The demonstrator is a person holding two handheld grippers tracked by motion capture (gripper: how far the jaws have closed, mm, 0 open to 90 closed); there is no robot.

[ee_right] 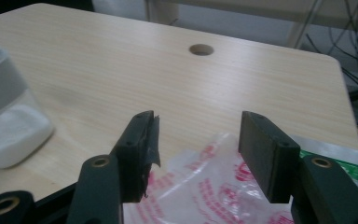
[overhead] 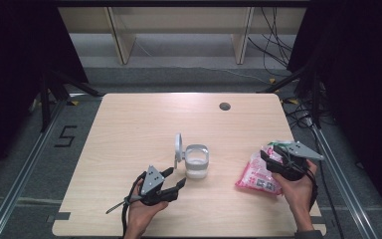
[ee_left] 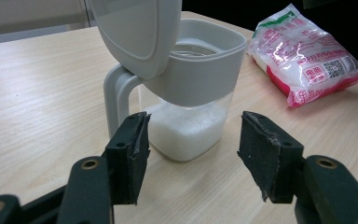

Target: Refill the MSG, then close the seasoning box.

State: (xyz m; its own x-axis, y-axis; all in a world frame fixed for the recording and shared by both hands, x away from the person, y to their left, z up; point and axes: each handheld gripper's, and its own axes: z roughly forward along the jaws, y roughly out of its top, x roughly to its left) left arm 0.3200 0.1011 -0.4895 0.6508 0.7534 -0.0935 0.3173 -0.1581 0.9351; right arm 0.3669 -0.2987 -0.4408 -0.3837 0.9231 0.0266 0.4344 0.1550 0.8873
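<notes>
One container (ee_left: 186,88), lid up, white grains inside, just ahead of left gripper (ee_left: 193,158); jaws spread, nothing between. One pink-white bag (ee_right: 205,186) beneath right gripper (ee_right: 198,158); jaws parted, not pinching bag. One table (overhead: 129,124).

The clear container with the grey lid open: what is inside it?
The container holds a white granular substance filling the lower part. The grey collar hides the upper inside wall, and the raised lid covers part of the opening.
</notes>
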